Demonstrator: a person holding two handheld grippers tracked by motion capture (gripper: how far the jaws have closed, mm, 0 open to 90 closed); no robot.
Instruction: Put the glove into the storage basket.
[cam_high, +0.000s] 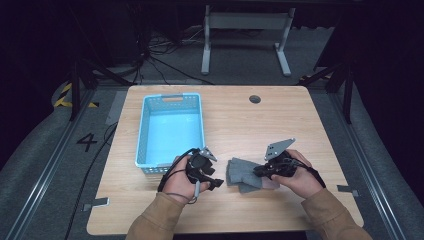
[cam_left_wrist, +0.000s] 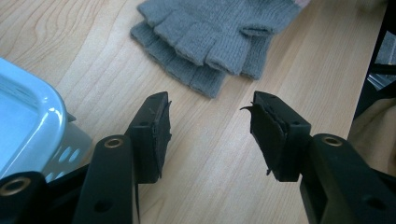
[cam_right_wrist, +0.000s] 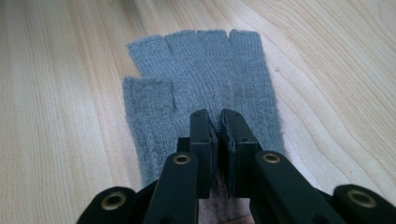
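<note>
Pale wooden table (cam_high: 300, 125) carries grey knitted fingerless gloves (cam_high: 243, 174) stacked near centre, right of a light-blue plastic basket (cam_high: 144, 131); right gripper (cam_right_wrist: 219, 122) is clamped on the top glove's cuff; left gripper (cam_left_wrist: 210, 112) hangs spread, empty; next, probably lift toward the basket.

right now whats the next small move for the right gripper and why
Probably lift the right gripper a little and carry the grey gloves toward the blue basket. Its jaws look nearly shut and pinch the knit near the cuff, so the grasp seems made. The left gripper hangs open just short of the gloves, touching nothing, and the basket stands empty beside it.
</note>
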